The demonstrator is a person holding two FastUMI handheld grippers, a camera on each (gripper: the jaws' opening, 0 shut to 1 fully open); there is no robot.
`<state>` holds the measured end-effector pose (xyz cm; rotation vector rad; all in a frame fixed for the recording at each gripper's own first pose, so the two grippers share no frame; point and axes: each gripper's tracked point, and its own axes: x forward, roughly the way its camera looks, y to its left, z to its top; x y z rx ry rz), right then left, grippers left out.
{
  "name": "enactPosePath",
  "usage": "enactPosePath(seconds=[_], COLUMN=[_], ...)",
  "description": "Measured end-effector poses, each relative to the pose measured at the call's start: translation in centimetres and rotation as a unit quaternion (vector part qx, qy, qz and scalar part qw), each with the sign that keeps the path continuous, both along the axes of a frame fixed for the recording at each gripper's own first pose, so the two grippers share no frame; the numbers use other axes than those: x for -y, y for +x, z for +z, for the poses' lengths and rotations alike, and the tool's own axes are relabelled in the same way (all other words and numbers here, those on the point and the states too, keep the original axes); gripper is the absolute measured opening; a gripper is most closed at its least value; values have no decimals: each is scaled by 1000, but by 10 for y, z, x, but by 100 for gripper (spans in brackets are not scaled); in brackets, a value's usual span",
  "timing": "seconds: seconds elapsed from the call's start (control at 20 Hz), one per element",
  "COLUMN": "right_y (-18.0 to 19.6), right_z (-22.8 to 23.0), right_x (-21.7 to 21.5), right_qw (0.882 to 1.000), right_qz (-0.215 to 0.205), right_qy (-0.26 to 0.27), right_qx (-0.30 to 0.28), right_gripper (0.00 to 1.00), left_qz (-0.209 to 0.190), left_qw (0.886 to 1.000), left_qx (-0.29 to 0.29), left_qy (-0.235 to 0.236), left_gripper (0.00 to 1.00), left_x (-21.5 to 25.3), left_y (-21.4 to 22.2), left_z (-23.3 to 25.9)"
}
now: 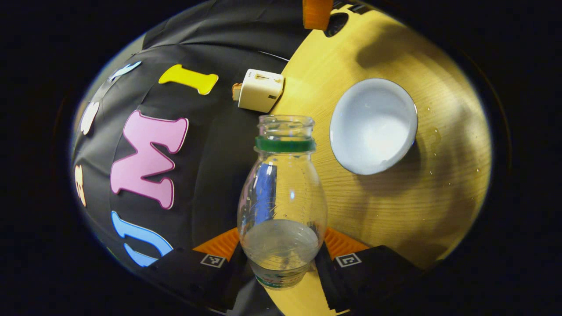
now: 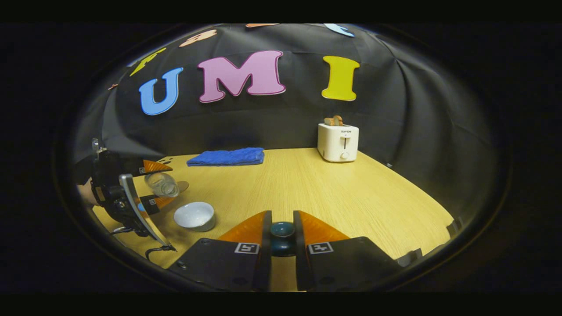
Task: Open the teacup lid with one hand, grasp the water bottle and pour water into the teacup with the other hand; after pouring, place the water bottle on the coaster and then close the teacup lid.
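A clear, capless water bottle (image 1: 281,193) with a green neck ring holds a little water, and my left gripper (image 1: 281,245) is shut on its lower body. It is tipped over, mouth toward the open white teacup (image 1: 373,125) on the wooden table. In the right gripper view the left gripper (image 2: 166,185) holds the tilted bottle (image 2: 160,183) just above and behind the teacup (image 2: 194,216). My right gripper (image 2: 282,219) is shut on the dark teal teacup lid (image 2: 282,239), held off to the cup's right. A brownish disc (image 2: 183,186), perhaps the coaster, peeks out behind the bottle.
A white toaster (image 2: 338,141) stands at the table's back right by the cloth wall. A folded blue towel (image 2: 228,156) lies at the back middle. Water drops (image 1: 432,131) dot the table (image 2: 351,193) beside the cup. A cable (image 2: 158,250) trails under the left gripper.
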<state>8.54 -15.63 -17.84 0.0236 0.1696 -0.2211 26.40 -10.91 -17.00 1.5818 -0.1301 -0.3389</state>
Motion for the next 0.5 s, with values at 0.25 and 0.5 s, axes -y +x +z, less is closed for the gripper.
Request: enactPosePath(seconds=[0.25, 0.5], right_y=[-1, -4], right_z=[-3, -1], right_x=[3, -5], right_qw=[1000, 1000], right_qz=[0, 13], right_qy=[5, -8], right_qx=[-4, -1], right_gripper=[25, 25], left_qz=[-18, -30], left_qw=[998, 993], left_qx=[13, 32], left_qy=[52, 109], left_gripper=[76, 76], left_x=[5, 7], left_y=[1, 1], left_z=[1, 2])
